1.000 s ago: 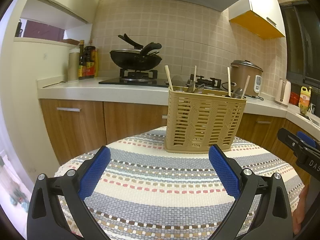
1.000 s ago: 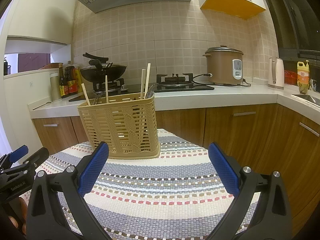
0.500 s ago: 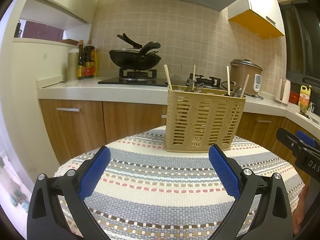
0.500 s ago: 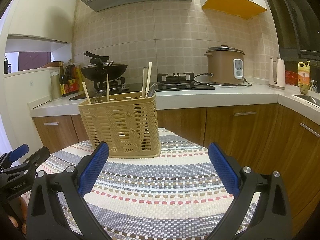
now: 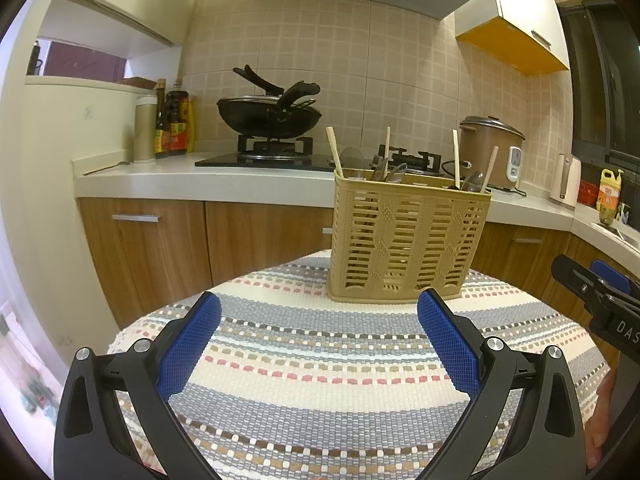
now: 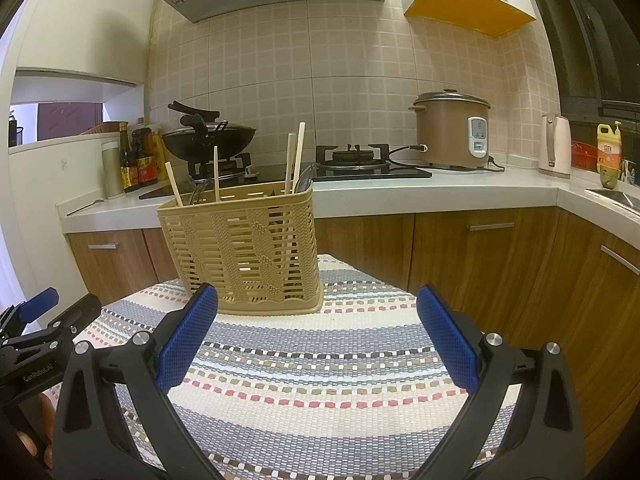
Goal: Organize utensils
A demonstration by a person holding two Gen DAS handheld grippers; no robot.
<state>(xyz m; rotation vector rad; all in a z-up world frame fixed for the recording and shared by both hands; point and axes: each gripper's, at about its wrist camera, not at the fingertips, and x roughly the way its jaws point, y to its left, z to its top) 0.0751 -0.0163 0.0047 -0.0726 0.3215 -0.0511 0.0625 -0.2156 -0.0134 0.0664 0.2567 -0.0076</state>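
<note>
Grippers first: left gripper hangs wide open, empty, over the near cloth. Basket sits far-center with chopsticks poking up; they're probably light, stiff and slick, so pinch mid-stick. Right gripper is also spread, empty.

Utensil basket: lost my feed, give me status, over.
Left tongs open, empty. Right tongs open, empty. Basket upright on striped mat, chopsticks standing inside. Nothing blocking approach.
</note>
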